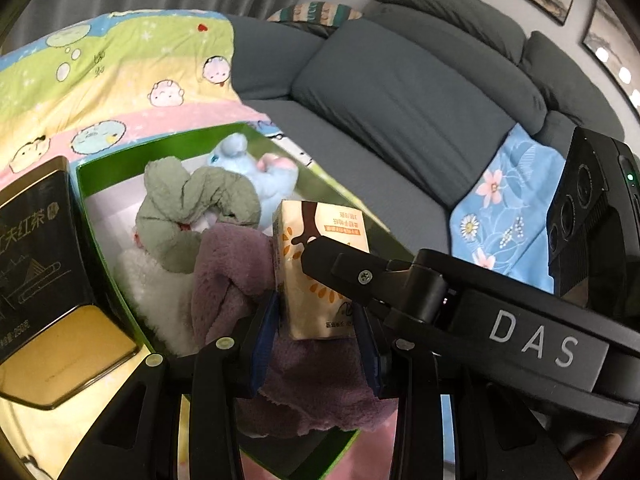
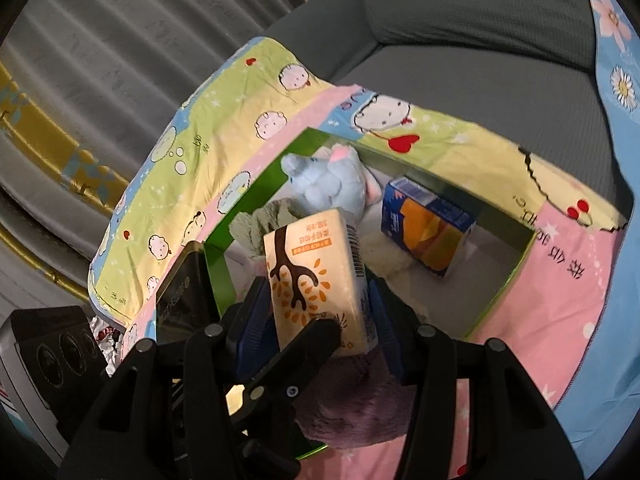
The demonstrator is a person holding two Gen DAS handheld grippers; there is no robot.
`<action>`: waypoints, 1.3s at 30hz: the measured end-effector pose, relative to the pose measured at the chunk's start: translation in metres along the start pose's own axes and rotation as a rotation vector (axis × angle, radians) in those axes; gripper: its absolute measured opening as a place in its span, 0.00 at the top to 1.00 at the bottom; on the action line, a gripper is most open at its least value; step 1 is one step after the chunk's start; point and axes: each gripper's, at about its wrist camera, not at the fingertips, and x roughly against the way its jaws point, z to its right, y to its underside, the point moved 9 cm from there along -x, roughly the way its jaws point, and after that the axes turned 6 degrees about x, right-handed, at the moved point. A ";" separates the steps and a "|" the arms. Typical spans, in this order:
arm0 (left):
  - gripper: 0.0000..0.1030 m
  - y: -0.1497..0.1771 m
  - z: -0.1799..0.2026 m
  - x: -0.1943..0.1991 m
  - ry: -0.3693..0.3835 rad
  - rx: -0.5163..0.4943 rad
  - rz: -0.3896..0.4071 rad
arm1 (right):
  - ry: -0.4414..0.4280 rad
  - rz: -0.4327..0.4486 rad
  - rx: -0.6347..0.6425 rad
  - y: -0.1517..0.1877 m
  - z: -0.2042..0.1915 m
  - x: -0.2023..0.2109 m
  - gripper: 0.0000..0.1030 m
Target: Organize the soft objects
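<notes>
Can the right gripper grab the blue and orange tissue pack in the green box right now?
Probably not yet. The right gripper is shut on the beige tissue pack, so its jaws are full. The blue and orange pack lies uncovered in the green box.

The left claw (image 1: 316,332) tilts downward, its blue pads (image 1: 262,344) standing part-way apart and closed on either side of the tissue pack (image 1: 320,236). The right claw (image 2: 316,320) tilts down at much the same slant, its pads set a little wider and closed on the same pack. The two claws cross each other closely: a black finger (image 1: 336,268) of the right one reaches in from the right of the left wrist view and lies against the pack's face.
</notes>
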 end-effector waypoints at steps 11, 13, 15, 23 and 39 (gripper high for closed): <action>0.56 0.006 -0.004 -0.009 -0.039 0.014 -0.007 | 0.023 -0.019 -0.014 0.003 0.012 -0.010 0.46; 0.56 0.006 -0.005 -0.009 -0.042 0.010 -0.004 | 0.032 -0.013 -0.008 0.002 0.013 -0.011 0.45; 0.55 0.005 -0.006 -0.009 -0.038 0.012 -0.004 | 0.033 -0.013 -0.010 0.002 0.013 -0.011 0.45; 0.35 0.003 0.003 0.010 -0.034 0.011 0.001 | 0.028 0.094 0.053 -0.010 0.007 0.015 0.38; 0.17 -0.010 -0.008 0.082 -0.204 0.011 0.138 | -0.025 0.227 0.111 -0.014 -0.022 0.063 0.12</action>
